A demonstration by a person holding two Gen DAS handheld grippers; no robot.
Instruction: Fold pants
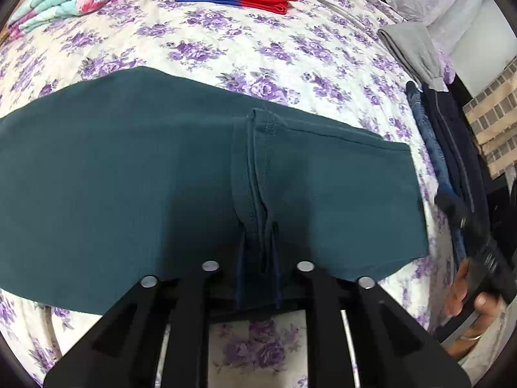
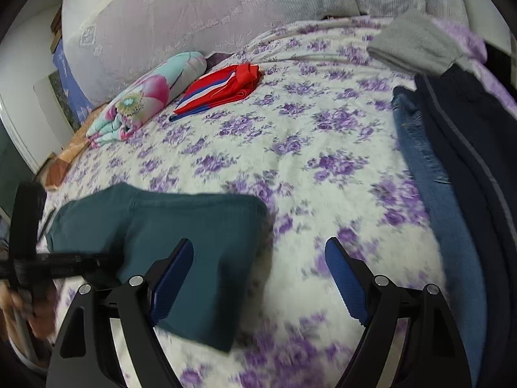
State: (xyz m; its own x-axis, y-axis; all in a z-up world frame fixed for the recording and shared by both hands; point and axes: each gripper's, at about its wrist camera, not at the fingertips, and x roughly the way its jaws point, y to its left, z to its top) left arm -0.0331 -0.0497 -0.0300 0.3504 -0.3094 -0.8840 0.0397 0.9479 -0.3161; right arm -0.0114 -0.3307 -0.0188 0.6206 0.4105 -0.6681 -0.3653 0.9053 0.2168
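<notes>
Floral quilt [image 1: 226, 48]; left hand-held gripper [image 1: 257, 252] pinches smooth teal pants [image 1: 129, 161], right hand-held gripper [image 2: 258, 278] spread

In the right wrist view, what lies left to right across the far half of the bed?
Floral rolled blanket → folded red striped garment → folded grey garment.

Evenly lit by soft, diffuse indoor light, without glare. Strongly bent by fisheye toward dark rounded corners in both views. Sharp through the left wrist; smeared by motion blur through the right, worst along the bedspread [image 2: 323, 148] near edge.
</notes>
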